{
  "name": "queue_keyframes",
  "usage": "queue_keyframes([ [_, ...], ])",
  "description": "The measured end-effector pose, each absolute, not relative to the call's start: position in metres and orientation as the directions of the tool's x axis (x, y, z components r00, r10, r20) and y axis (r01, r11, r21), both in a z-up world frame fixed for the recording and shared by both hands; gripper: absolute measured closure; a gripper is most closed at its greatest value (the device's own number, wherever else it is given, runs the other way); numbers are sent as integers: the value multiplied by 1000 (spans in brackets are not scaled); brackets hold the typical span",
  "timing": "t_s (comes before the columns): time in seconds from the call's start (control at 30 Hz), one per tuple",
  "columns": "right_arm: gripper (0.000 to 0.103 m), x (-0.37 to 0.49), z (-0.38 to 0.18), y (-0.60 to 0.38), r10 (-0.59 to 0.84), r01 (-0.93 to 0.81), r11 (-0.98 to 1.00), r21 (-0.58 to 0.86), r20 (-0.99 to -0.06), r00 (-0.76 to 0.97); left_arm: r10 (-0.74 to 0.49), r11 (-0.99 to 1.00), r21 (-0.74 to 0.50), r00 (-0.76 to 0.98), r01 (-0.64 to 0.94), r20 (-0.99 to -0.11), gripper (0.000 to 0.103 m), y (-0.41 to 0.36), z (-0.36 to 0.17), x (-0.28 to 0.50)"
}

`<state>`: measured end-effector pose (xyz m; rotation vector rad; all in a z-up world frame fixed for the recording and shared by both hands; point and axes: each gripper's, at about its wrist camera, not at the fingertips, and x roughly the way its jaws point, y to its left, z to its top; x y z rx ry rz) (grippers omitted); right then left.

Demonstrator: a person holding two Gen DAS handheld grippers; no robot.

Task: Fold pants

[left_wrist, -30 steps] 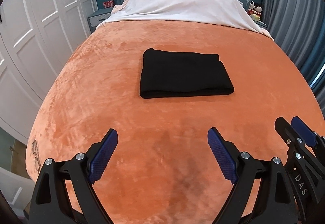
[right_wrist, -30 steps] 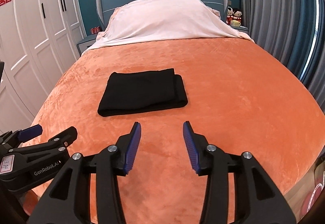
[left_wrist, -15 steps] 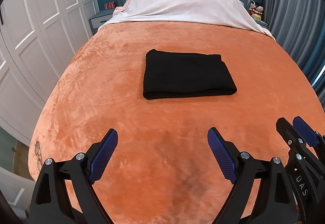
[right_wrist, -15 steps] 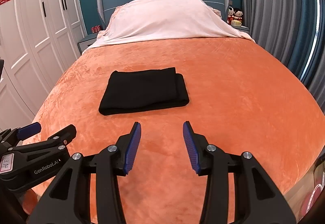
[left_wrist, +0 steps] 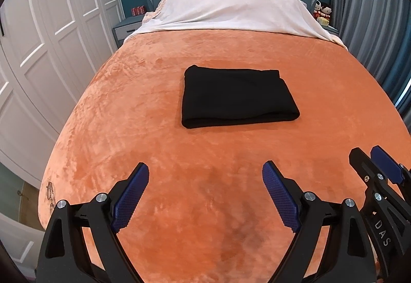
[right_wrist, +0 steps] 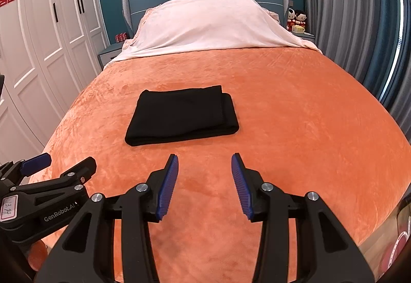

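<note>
Pants (left_wrist: 237,96), black, folded into a flat rectangle mid-bed on the orange blanket (left_wrist: 154,154), left gripper (left_wrist: 205,193) held wide open and empty short of them, right gripper (right_wrist: 204,184) partly open, empty, white sheet (left_wrist: 226,10) draped beyond.

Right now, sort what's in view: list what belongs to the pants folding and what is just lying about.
Part of the job:
- black pants, folded into a rectangle on the orange blanket
- left gripper, open, empty
- right gripper, open, empty

Just lying about:
- white cover at the headboard
- dolls on the nightstand
- white wardrobe
</note>
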<state>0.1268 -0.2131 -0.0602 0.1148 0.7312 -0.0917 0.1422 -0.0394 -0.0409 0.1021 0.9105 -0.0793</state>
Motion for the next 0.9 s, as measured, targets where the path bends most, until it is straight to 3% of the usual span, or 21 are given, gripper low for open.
queue_keyframes([
  [0.6, 61, 126, -60, -211, -45, 126, 989, 72, -672, 739, -73, 992, 8, 641, 123, -764, 11, -35, -34, 143],
  [0.9, 61, 125, -64, -208, -50, 137, 988, 75, -678, 733, 12, 987, 117, 678, 110, -735, 11, -40, -38, 137],
])
